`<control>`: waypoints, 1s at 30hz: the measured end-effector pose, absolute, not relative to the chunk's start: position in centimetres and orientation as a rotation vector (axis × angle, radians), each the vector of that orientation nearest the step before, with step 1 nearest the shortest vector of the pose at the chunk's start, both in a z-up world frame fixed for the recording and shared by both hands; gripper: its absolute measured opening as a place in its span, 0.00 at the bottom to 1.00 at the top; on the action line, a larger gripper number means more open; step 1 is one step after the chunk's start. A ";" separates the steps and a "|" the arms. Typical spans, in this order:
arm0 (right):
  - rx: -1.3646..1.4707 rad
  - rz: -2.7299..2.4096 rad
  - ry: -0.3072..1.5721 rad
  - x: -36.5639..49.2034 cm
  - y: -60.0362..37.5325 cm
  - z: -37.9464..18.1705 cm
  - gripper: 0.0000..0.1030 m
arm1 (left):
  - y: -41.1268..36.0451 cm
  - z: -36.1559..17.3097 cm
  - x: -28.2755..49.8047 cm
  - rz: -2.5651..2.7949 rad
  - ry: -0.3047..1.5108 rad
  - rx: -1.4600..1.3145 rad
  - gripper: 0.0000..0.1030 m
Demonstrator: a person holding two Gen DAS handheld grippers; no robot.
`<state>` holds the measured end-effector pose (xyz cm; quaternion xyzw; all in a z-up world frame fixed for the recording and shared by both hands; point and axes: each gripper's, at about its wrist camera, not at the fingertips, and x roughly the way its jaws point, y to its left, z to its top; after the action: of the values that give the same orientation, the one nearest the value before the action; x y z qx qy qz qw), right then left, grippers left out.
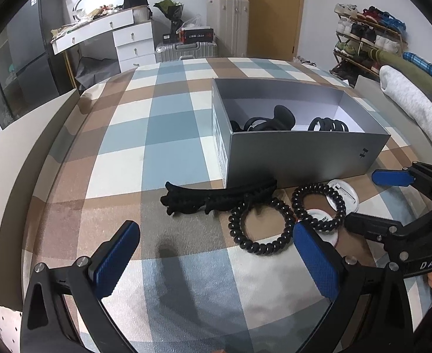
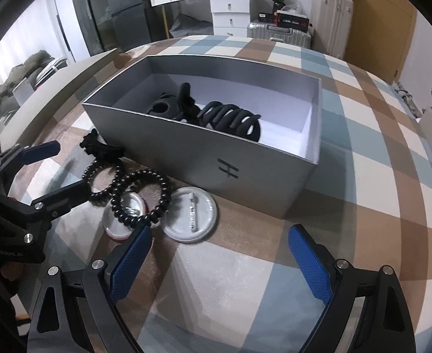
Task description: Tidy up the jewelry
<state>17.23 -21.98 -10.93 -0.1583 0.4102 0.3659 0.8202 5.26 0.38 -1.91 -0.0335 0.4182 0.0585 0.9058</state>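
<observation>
An open grey box [image 1: 304,153] [image 2: 216,161] holds two black hair claws [image 1: 280,117] [image 2: 230,117]. In front of it on the checked cloth lie a long black hair clip [image 1: 216,197] [image 2: 101,147], two black spiral hair ties [image 1: 263,248] [image 2: 166,188] and two white pin badges [image 1: 349,195] [image 2: 201,203]. One tie rests partly on the smaller, red-rimmed badge [image 2: 122,229]. My left gripper [image 1: 216,260] [image 2: 72,169] is open and low, just short of the ties. My right gripper [image 2: 220,263] [image 1: 361,198] is open, its left pad beside the nearer tie.
The table edge and a beige board [image 1: 25,147] run along the left. A rolled white towel [image 1: 407,100] lies beyond the box on the right. Behind the table stand a white dresser [image 1: 130,41], suitcases [image 1: 227,29] and a shoe rack [image 1: 368,38].
</observation>
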 end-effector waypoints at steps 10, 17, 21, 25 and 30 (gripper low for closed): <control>-0.432 0.799 0.831 16.2 -21.1 -11.2 0.90 | 0.3 -2.0 5.3 0.127 0.868 -0.068 0.98; -0.437 0.773 0.823 16.7 -21.5 -11.1 0.90 | 0.3 -1.8 5.3 0.125 0.865 -0.066 0.98; -0.413 0.770 0.820 16.9 -21.2 -11.2 0.89 | 0.3 -1.9 5.3 0.121 0.869 -0.065 0.98; -0.399 0.783 0.800 16.6 -20.7 -11.1 0.77 | 0.3 -1.9 5.2 0.119 0.871 -0.066 0.98; -0.400 0.819 0.780 15.9 -20.1 -10.8 0.47 | 0.3 -1.9 5.3 0.122 0.873 -0.069 0.98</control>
<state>15.92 -20.14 -10.81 -0.1884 0.3670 0.3854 0.8254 5.29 0.26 -1.95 -0.0332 0.4225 0.0592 0.9038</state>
